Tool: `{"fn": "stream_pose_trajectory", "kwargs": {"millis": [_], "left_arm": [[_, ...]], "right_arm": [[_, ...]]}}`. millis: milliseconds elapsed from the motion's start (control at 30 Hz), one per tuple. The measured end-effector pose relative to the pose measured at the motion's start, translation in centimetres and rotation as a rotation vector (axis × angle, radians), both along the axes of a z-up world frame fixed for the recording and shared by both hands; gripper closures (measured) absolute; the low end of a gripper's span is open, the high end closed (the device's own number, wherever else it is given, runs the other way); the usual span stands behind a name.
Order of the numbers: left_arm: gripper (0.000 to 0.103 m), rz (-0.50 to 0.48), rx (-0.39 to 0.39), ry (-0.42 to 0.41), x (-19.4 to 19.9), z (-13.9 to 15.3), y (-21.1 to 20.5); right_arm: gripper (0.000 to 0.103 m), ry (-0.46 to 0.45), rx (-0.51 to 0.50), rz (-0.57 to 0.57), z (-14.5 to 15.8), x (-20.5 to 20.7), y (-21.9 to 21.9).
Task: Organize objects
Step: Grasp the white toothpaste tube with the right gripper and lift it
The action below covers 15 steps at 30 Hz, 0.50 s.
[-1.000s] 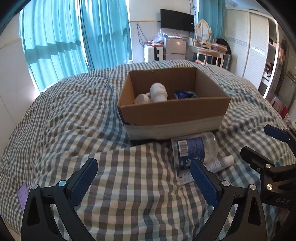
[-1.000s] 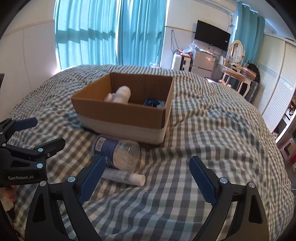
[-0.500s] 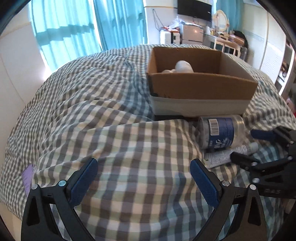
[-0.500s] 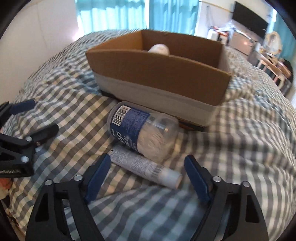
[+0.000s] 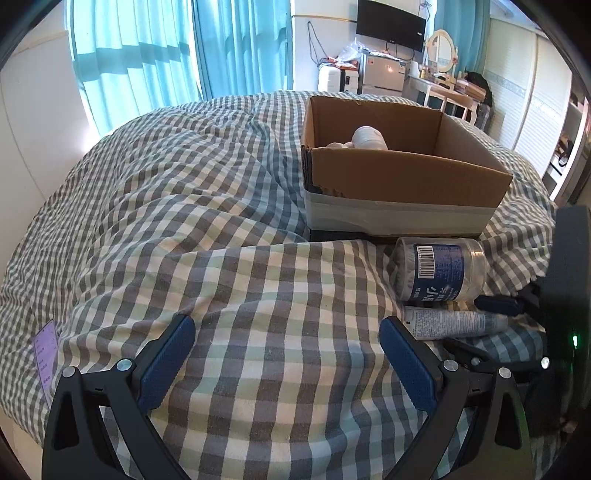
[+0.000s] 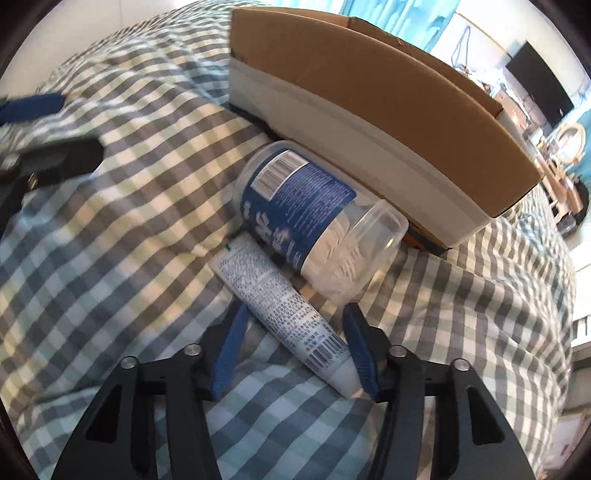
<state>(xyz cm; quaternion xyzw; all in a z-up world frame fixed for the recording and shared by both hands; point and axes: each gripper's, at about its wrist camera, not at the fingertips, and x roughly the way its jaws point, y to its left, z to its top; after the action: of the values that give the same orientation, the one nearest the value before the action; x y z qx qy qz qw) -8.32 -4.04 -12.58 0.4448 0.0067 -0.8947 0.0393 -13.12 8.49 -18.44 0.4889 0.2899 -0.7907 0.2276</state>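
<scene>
Moved since before: right gripper (image 6: 293,328) has dropped low over the bed and now straddles the tube, which a second ago lay well ahead of its fingers.
Right gripper: jaws closing, the white tube (image 6: 284,310) between the blue pads; the right pad sits at the tube's cap end, the left pad looks just apart from it, so no firm pinch shows.
Left gripper (image 5: 286,363): fingers spread wide, nothing between them, hovering over bare checked bedspread (image 5: 229,266) at the near side.
Tube: lies flat on the bedspread, angled, touching the near side of the clear jar.
Clear jar (image 6: 314,218): on its side with a blue label, pressed between the tube and the near wall of the box.
Cardboard box (image 5: 402,184): open, on the bed beyond the jar, right of centre in the left wrist view; a white rounded item (image 5: 367,138) lies inside at the far left.
Background: teal curtains (image 5: 184,59) far left, a dark screen (image 5: 391,24) on the far wall.
</scene>
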Motion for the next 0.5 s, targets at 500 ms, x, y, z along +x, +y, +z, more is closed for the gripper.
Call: {"fn": "stream_pose_trajectory", "kwargs": {"millis": [500], "left_arm": [[0.0,0.006,-0.031,-0.014,-0.3,-0.1,0.1]], "right_arm": [[0.094,0.036,-0.015,0.143,2.8,4.6,0.8]]}}
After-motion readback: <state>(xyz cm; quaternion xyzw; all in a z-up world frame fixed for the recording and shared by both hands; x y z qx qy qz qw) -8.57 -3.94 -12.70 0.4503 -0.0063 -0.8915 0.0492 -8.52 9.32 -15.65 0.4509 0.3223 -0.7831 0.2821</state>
